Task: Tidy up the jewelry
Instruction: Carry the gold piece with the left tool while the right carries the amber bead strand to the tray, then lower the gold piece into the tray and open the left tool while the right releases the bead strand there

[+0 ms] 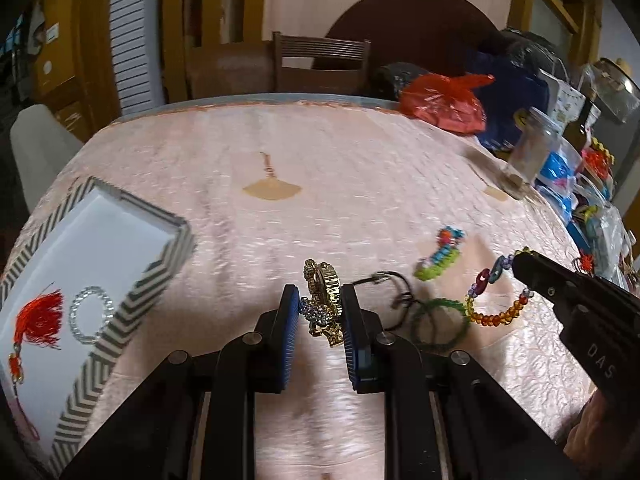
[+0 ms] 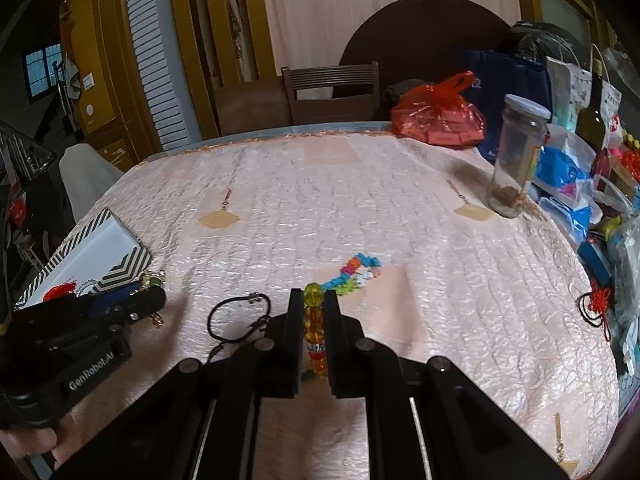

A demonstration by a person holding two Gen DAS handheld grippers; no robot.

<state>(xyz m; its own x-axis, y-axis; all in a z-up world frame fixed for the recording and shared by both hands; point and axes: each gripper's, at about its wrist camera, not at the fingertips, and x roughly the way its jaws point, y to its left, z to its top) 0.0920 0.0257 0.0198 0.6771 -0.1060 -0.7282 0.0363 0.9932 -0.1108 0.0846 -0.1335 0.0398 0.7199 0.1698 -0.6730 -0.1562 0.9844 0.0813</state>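
Jewelry gripped in both tools beside a chevron tray

Jewelry pieces sit in each tool. The left tool [image 1: 320, 312] is clenched on a gold ornament [image 1: 324, 300] with a blue rhinestone part, pinched between its blue pads and held above the pink quilted worktop [image 1: 320, 160]. The right tool [image 2: 313, 312] is clamped on an amber bead bracelet [image 2: 314, 328], whose yellow-green bead sticks out just past the fingertips; seen from the left wrist, the rest of that bracelet [image 1: 496, 304] hangs in a loop from the right tool's [image 1: 520, 264] tip.

To the left of the left tool lies a tray [image 1: 160, 272] with a grey-and-white chevron rim and a white floor. In it are a red tassel charm [image 1: 40, 320] and, just beside that, a clear bead bracelet [image 1: 90, 314]. They lie in the end of the tray nearer the tool, and the two do not appear to touch.

Between the two tools, on the worktop, lie a black cord bracelet [image 1: 394, 292] and a green bead bracelet [image 1: 440, 320], overlapping each other. Ahead of the right tool rests a multicoloured bead bracelet [image 2: 356, 272]. Farther ahead and to its right stands a clear jar [image 2: 518, 156] with brownish matter at its bottom, upright and lidded. A red knotted cord [image 2: 596, 304] lies at the right edge of the worktop, near the clutter of bags.
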